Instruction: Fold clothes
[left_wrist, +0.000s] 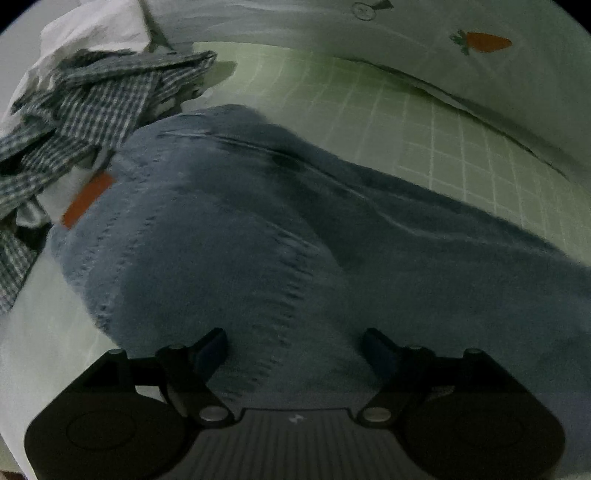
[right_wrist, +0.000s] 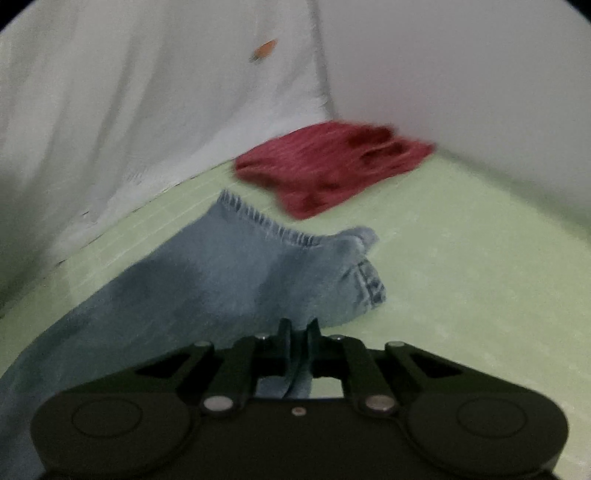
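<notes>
A pair of blue jeans (left_wrist: 266, 236) lies on the pale green checked sheet (left_wrist: 369, 110); an orange label (left_wrist: 86, 201) shows at its waist. My left gripper (left_wrist: 295, 345) is open, its fingers spread just above the denim near the waist. In the right wrist view my right gripper (right_wrist: 298, 326) is shut on a fold of the jeans' leg (right_wrist: 236, 273), near the frayed hem (right_wrist: 266, 221). The leg stretches away over the sheet.
A crumpled blue-and-white checked shirt (left_wrist: 85, 107) lies on white cloth at the left of the jeans. A white quilt with a carrot print (left_wrist: 484, 40) borders the far side. A dark red garment (right_wrist: 332, 166) lies by the white wall (right_wrist: 461, 74).
</notes>
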